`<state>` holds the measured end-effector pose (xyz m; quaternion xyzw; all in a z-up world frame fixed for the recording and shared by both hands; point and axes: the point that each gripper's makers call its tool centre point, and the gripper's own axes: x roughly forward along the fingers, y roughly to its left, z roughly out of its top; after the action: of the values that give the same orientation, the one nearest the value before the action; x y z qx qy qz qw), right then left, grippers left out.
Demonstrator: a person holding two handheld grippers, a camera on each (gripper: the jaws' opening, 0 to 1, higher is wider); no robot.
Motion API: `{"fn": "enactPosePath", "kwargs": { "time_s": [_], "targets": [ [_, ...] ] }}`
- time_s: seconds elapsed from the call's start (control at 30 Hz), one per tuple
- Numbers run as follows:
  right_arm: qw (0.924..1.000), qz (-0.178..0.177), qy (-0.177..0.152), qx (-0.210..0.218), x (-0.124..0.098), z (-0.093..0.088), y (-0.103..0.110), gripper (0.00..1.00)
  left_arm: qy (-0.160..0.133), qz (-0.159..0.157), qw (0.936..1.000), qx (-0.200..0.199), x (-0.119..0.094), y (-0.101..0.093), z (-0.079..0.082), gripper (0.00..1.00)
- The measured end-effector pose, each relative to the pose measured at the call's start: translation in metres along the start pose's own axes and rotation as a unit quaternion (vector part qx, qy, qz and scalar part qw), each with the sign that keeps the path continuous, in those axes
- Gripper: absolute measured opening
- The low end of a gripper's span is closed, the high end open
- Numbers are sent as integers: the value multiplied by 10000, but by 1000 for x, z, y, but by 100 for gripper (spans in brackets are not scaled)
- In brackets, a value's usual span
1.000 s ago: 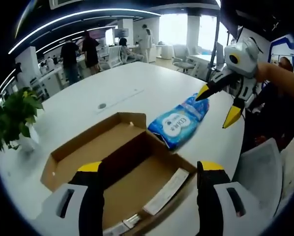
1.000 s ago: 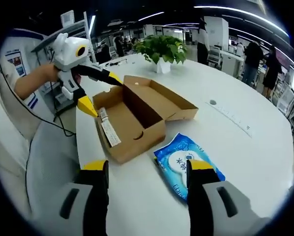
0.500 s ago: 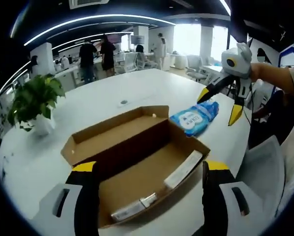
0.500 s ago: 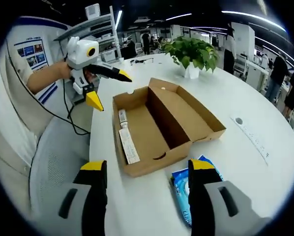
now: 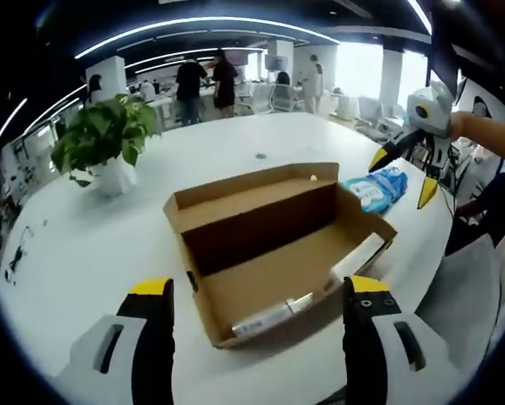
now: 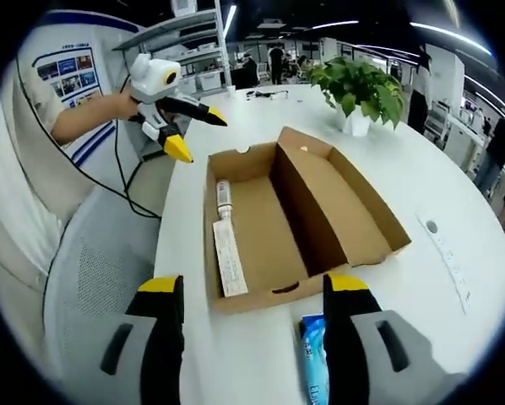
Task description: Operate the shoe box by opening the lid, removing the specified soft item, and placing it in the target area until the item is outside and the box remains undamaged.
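Observation:
An open brown cardboard shoe box (image 5: 269,253) lies on the white table (image 5: 92,253), its lid folded back flat beside the tray. The same box (image 6: 278,219) holds only white paper strips (image 6: 229,266) along one wall. A blue soft wipes pack (image 5: 376,187) lies on the table just outside the box's far corner. In the right gripper view the pack (image 6: 313,371) peeks in at the bottom edge. My left gripper (image 5: 258,291) is open and empty, short of the box. My right gripper (image 6: 252,287) is open and empty, above the pack. The right gripper (image 5: 400,179) hovers by the pack; the left gripper (image 6: 200,139) hangs off the box's far end.
A potted plant (image 5: 100,139) stands on the table beyond the box, the plant (image 6: 358,84) showing at the far side too. A grey mesh chair (image 6: 92,278) sits off the table edge. A cable port (image 5: 260,156) is set in the tabletop. People stand in the background.
Both cameras have drawn back and swung, so the box sits more central. The right gripper has pulled away from the pack, which lies still beside the box. Both stay open.

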<state>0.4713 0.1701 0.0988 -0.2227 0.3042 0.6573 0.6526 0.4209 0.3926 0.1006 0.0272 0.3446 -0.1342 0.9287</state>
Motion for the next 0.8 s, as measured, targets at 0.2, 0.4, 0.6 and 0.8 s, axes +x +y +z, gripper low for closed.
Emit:
{"fn": "enactPosePath", "kwargs": {
  "time_s": [0.2,0.4,0.6,0.8],
  "targets": [
    [9995,90,206,-216,12,-1,0,62,196,154,9991,-337,2,14,-23,75],
    [9979,187,444,-441,25,-2,-3,61,252,283,9972,-640,4,25,-34,63],
    [9972,275,506,-468,37,1,-3,60,390,426,9931,-1017,9,34,-47,53],
    [9941,358,758,-682,50,-7,-2,58,391,416,9890,-1361,14,35,-53,41]
  ]
}}
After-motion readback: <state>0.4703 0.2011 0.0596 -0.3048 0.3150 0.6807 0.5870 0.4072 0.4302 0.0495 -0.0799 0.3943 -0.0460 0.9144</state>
